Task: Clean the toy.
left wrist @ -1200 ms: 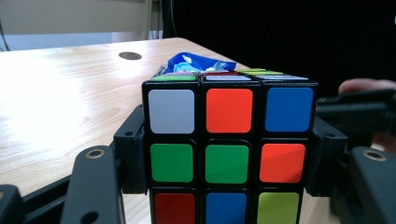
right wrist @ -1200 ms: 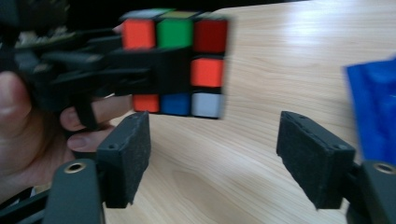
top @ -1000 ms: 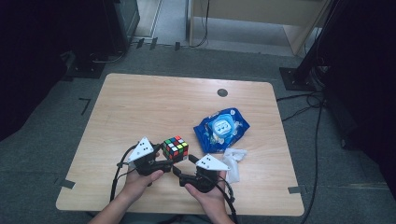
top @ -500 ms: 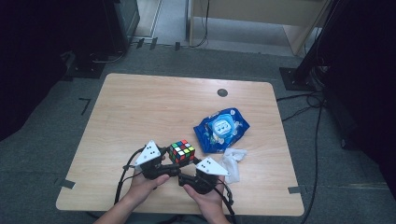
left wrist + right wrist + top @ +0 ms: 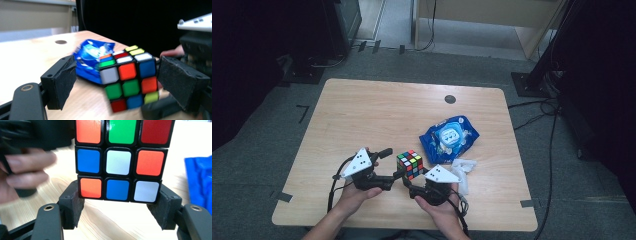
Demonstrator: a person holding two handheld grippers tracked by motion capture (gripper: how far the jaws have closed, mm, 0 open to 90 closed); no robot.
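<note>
A scrambled Rubik's cube (image 5: 410,165) hangs tilted just above the wooden table (image 5: 377,115) near its front edge, between both hands. My right gripper (image 5: 413,180) comes at it from below. In the right gripper view its jaws have just been closing, and both pads (image 5: 75,207) press on the cube's (image 5: 117,165) bottom layer. My left gripper (image 5: 393,164) reaches in from the left, and its jaws have just been opening. In the left gripper view the cube (image 5: 127,80) sits between them. The left pad (image 5: 62,80) stands clear of it, and the right pad sits close by its side.
A blue wipes packet (image 5: 449,136) lies just behind and right of the cube. A crumpled white sheet (image 5: 463,167) rests beside the right hand. A round black grommet (image 5: 450,99) sits near the table's far edge.
The left gripper's jaws have spread apart from the cube. The cube has shifted slightly right and toward the front edge, with the right gripper under it.
</note>
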